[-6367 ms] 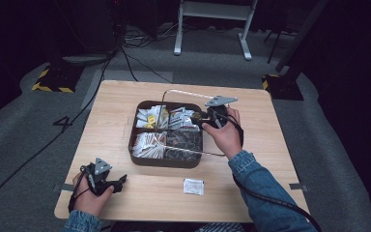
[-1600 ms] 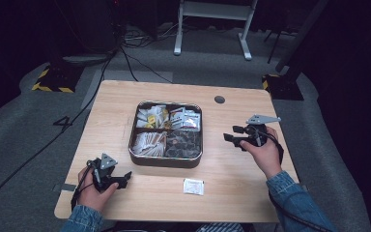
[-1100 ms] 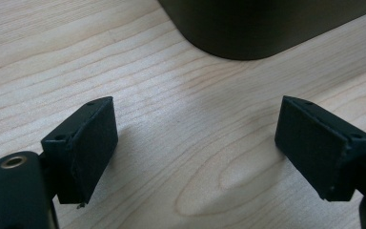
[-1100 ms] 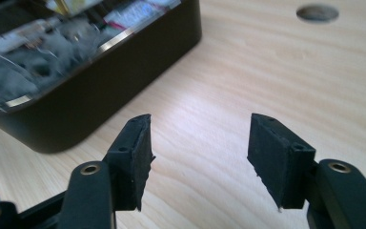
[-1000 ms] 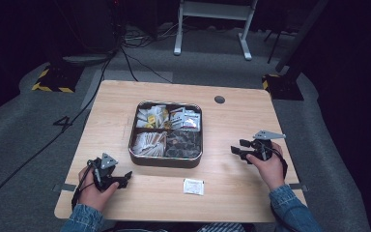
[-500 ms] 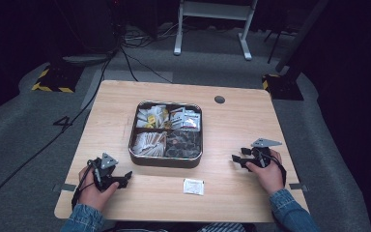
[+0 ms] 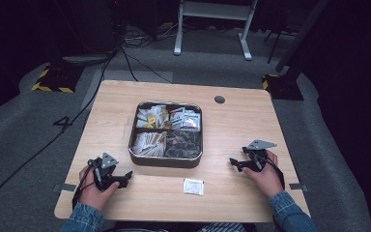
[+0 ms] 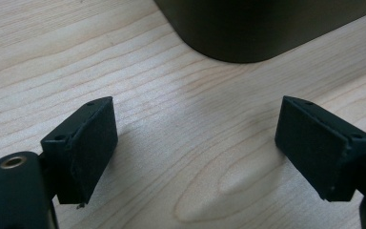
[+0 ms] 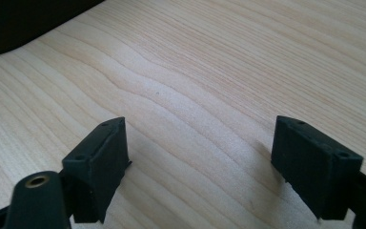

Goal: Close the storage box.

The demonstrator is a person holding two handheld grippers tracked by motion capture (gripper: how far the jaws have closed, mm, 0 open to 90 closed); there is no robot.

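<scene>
a small white packet (image 7: 193, 186) lies flat on the near edge of the surface (image 7: 232, 125), between both hands, long axis left-right; the left tongs (image 7: 125, 177) and right tongs (image 7: 234, 162), the latter's jaws just opened, gape wide and empty, roughly equally near.

A large dark "4" (image 7: 64, 123) is marked on the grey floor (image 7: 24, 140) left of the table

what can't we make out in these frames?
- Packets in the tray: too small in the high view to read.
- Loose sachet: print too small, high view.
- Tray in the left gripper view: cut by the top edge, contents hidden by its wall.
</scene>
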